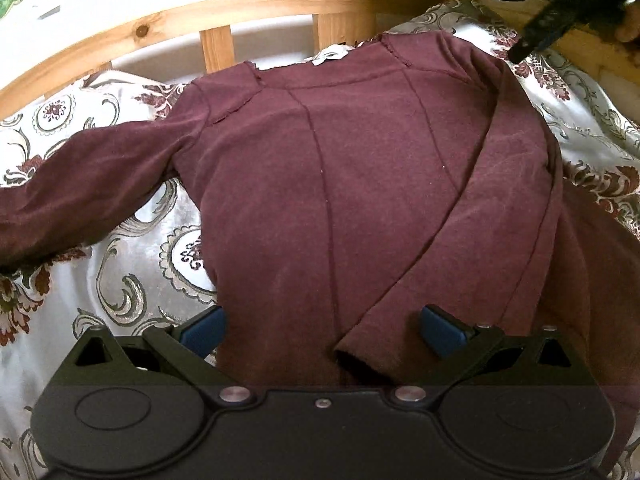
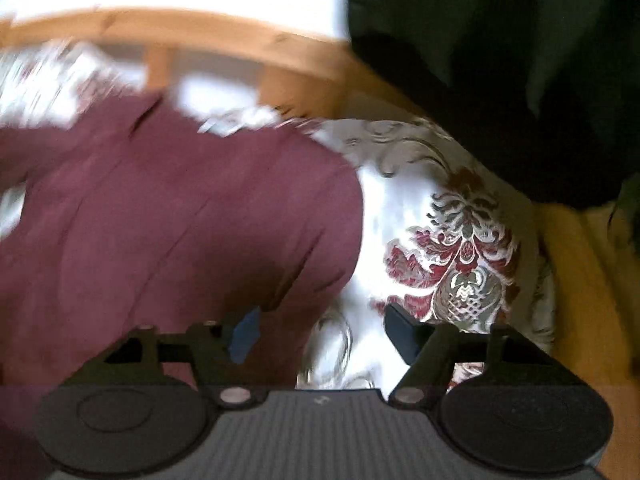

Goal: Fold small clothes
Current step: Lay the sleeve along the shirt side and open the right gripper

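Observation:
A maroon long-sleeved top [image 1: 360,168] lies flat on a floral bedspread [image 1: 132,264], neckline toward the wooden headboard. Its right sleeve [image 1: 476,232] is folded diagonally across the body, cuff near the hem. Its left sleeve [image 1: 80,192] stretches out to the left. My left gripper [image 1: 322,330] is open and empty, jaws spread just above the hem and the cuff. My right gripper [image 2: 320,332] is open and empty over the top's right edge [image 2: 180,220] and the bedspread [image 2: 400,208]; this view is blurred. The right gripper also shows in the left wrist view [image 1: 536,32], at the upper right.
A wooden headboard [image 1: 224,12] with slats curves along the far side, a white wall behind it. A wooden bed rail [image 2: 576,264] runs along the right. A dark garment of the person [image 2: 500,60] fills the upper right of the right wrist view.

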Demonstrator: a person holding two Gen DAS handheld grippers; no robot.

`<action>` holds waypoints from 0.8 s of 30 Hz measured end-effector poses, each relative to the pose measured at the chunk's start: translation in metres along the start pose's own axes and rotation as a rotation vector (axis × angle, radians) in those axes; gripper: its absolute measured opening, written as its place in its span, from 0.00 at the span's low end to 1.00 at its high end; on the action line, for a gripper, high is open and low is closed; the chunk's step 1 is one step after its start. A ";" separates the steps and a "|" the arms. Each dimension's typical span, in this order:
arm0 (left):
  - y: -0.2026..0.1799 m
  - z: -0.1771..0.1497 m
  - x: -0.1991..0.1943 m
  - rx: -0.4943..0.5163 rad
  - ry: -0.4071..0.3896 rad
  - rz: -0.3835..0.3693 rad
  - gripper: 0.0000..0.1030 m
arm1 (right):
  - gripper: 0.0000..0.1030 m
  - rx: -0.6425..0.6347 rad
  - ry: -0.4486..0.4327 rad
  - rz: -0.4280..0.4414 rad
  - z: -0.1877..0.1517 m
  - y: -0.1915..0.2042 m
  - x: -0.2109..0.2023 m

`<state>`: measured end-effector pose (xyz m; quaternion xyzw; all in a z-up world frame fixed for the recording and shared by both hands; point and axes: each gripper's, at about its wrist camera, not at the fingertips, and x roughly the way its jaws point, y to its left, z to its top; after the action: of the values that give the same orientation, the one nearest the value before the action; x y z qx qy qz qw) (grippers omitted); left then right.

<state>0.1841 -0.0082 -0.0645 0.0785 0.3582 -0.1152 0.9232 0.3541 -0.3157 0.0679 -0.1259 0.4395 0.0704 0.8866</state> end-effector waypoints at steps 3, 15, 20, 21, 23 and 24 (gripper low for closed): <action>-0.001 0.002 0.002 0.003 -0.008 0.003 0.99 | 0.57 0.198 0.053 0.064 -0.001 -0.026 0.023; 0.001 0.002 0.004 -0.001 -0.007 -0.010 0.99 | 0.06 0.281 -0.048 -0.012 0.023 -0.016 0.025; 0.000 0.001 0.006 0.013 -0.004 -0.008 0.99 | 0.06 0.255 -0.083 -0.111 0.038 -0.006 0.029; -0.001 0.001 0.008 0.017 0.005 -0.006 0.99 | 0.06 0.241 -0.067 -0.102 0.039 -0.005 0.034; 0.000 0.001 0.009 0.018 0.014 -0.003 0.99 | 0.15 0.205 -0.068 -0.089 0.035 0.000 0.037; 0.000 0.001 0.009 0.017 0.016 -0.003 0.99 | 0.32 0.187 -0.077 -0.073 0.032 0.000 0.035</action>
<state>0.1915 -0.0095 -0.0699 0.0865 0.3648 -0.1191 0.9194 0.3994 -0.3055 0.0591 -0.0555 0.4049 0.0015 0.9127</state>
